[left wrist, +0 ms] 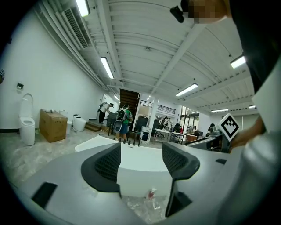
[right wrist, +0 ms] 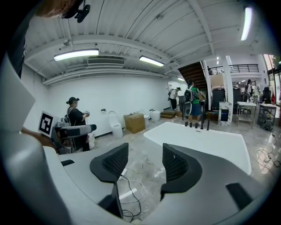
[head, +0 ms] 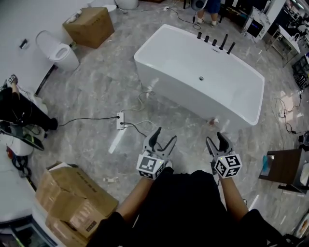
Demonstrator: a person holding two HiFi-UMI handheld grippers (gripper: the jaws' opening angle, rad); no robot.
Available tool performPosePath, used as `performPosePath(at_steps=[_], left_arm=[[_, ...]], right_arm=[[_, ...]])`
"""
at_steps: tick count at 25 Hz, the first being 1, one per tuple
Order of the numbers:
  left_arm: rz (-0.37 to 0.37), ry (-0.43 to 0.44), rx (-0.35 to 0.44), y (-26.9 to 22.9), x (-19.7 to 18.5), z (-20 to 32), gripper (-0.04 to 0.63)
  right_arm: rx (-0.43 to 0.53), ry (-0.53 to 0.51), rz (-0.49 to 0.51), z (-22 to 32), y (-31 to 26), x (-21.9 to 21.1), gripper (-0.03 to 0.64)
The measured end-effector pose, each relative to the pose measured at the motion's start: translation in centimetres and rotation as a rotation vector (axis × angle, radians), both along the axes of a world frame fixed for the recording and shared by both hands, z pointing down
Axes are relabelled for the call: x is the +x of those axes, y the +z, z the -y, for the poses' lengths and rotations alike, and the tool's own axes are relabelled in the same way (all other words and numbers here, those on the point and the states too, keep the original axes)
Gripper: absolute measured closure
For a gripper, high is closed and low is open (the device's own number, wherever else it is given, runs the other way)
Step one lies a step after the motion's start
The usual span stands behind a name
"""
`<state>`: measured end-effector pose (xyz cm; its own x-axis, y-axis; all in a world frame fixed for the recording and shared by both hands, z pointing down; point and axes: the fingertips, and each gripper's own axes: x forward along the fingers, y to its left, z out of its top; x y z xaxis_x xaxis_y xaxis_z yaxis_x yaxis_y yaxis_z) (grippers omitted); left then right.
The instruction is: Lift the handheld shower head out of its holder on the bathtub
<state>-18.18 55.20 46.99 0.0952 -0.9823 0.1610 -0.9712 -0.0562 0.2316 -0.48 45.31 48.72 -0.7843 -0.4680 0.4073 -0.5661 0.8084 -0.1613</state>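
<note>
The white bathtub (head: 241, 103) stands on the grey floor ahead of me. A row of black fittings (head: 214, 41) rises from its far rim. The slim upright piece at the right end (head: 231, 47) looks like the handheld shower head in its holder, but it is too small to be sure. My left gripper (head: 164, 136) and right gripper (head: 215, 138) are held low, well short of the tub, both open and empty. The left gripper (left wrist: 141, 160) faces the tub's near wall (left wrist: 136, 173). To the right of the right gripper (right wrist: 140, 165) lie the tub (right wrist: 206, 143) and fittings (right wrist: 197, 125).
A power strip (head: 120, 120) with trailing cables lies left of the tub. A small bottle (head: 213, 121) sits at the tub's foot. A toilet (head: 60, 50), a cardboard box (head: 91, 26), more boxes (head: 67, 198), a dark side table (head: 285, 166) and a person (head: 207, 9) ring the area.
</note>
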Motion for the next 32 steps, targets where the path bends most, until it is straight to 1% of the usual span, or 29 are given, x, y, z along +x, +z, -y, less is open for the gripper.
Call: performPosePath(at_steps=[2, 7, 11, 14, 16, 20, 25, 27, 32], left_arm=[[0.000, 0.001, -0.008, 0.2, -0.9, -0.3, 0.322], [-0.025, -0.041, 0.020, 0.1, -1.9, 0.0, 0.322], [-0.045, -0.069, -0.004, 1.3, -2.3, 0.3, 0.322], [-0.034, -0.086, -0.010, 1.5, -2.6, 0.6, 0.322], [-0.021, -0.097, -0.012, 1.4, -3.3, 1.5, 0.322], [-0.006, -0.104, -0.023, 1.3, -4.7, 4.0, 0.322], [0.001, -0.089, -0.047, 1.9, -5.8, 8.9, 0.322], [0.006, -0.083, -0.043, 1.5, -6.5, 11.2, 0.322], [-0.029, -0.095, -0.053, 1.6, -8.5, 17.6, 0.322]], right_arm=[[-0.007, 0.008, 0.003, 0.0, 0.1, -1.0, 0.405], [-0.037, -0.002, -0.012, 0.0, 1.5, -2.0, 0.405], [-0.060, -0.003, -0.010, 0.8, 2.6, -2.8, 0.405], [-0.057, 0.002, 0.005, 2.0, 3.0, -3.2, 0.405], [-0.049, -0.021, 0.002, 3.2, 3.5, -4.3, 0.405], [0.001, -0.071, -0.027, 5.8, 3.9, -6.5, 0.405], [-0.003, -0.052, -0.004, 10.3, 4.1, -7.6, 0.405], [-0.010, -0.046, -0.002, 12.1, 4.4, -7.8, 0.405], [-0.025, -0.006, 0.009, 19.0, 5.3, -7.9, 0.405]])
